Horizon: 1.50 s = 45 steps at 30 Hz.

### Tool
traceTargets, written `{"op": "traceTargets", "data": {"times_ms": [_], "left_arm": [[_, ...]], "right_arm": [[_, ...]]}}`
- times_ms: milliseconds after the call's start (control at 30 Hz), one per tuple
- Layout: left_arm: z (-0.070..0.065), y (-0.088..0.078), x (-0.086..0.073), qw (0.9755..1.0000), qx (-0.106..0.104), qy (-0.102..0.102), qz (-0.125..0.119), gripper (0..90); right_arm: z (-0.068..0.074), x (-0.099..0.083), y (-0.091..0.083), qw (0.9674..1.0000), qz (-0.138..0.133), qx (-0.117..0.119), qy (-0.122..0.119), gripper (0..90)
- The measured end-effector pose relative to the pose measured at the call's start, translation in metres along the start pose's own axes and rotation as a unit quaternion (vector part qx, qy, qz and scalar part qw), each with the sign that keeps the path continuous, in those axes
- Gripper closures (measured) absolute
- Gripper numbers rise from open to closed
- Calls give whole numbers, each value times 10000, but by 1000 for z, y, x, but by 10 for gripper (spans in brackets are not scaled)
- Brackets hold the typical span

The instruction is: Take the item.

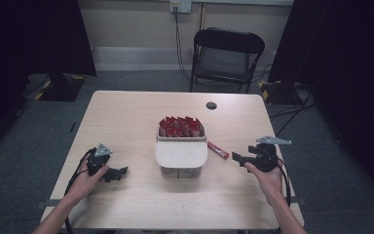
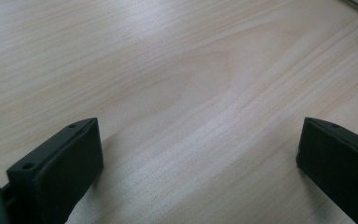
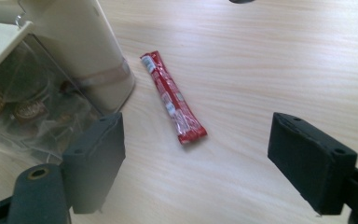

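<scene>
Right gripper (image 1: pixel 237 157) is held low over tabletop (image 1: pixel 126 117) at right, jaws spread wide, nothing gripped. Red sachet (image 3: pixel 173 98) is seen lying flat on tabletop just ahead of its jaws, beside the container (image 1: pixel 180 155) w/ more red sachets (image 1: pixel 179 126) stacked in its far part. Left gripper (image 1: pixel 121 172) is rested near-left, jaws apart, empty, bare wood btwn them.

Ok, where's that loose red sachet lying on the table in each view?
High view: the red sachet lies flat, right of the container, left of the right tongs.
Right gripper view: centre, ahead of the open jaws.
Left gripper view: bare table, no sachet.
Shared landmark: the container's corner.
</scene>
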<state>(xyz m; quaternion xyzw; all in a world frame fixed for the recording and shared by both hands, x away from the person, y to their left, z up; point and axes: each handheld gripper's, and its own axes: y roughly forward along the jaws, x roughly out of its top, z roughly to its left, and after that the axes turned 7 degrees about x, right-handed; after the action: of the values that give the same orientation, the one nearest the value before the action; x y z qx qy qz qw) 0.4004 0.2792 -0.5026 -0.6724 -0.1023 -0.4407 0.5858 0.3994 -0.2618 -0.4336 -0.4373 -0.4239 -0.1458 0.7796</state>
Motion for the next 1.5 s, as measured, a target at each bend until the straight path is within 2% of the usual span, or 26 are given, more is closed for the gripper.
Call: {"op": "traceTargets", "data": {"times_ms": [100,233,433,467,600,700,800,967,1133,1200,1233,1300,1333,1500], "left_arm": [[0,0,0,10000,-3,6,1,0],[0,0,0,10000,-1,0,-3,0],[0,0,0,10000,-3,4,2,0],[0,0,0,10000,-3,6,0,0],[1,0,0,10000,-16,17,-7,0],[1,0,0,10000,-18,19,-5,0],[1,0,0,10000,-18,21,-5,0],[1,0,0,10000,-18,19,-6,0],[1,0,0,10000,-18,33,1,0],[1,0,0,10000,-18,30,2,0],[1,0,0,10000,-18,29,1,0],[1,0,0,10000,-18,28,2,0],[1,0,0,10000,-18,29,0,0],[1,0,0,10000,-18,29,1,0]], "right_arm": [[-4,-4,-7,9999,95,-42,-16,180],[-12,-10,-16,9999,90,-62,72,176],[-27,-22,-23,9991,223,-328,140,167],[-34,-27,-24,9980,325,-514,161,167],[-45,-33,-26,9963,435,-695,242,167],[-56,-41,-25,9933,545,-967,326,170],[-59,-45,-22,9917,704,-1002,383,169],[-60,-53,-12,9881,987,-1125,342,163],[-56,-57,-5,9862,900,-1380,161,148],[-54,-60,-2,9855,801,-1491,122,100],[-53,-61,1,9858,744,-1502,120,51],[-53,-62,2,9860,703,-1507,94,31],[-53,-65,3,9866,583,-1522,75,13],[-52,-65,3,9860,573,-1563,96,12]]}}
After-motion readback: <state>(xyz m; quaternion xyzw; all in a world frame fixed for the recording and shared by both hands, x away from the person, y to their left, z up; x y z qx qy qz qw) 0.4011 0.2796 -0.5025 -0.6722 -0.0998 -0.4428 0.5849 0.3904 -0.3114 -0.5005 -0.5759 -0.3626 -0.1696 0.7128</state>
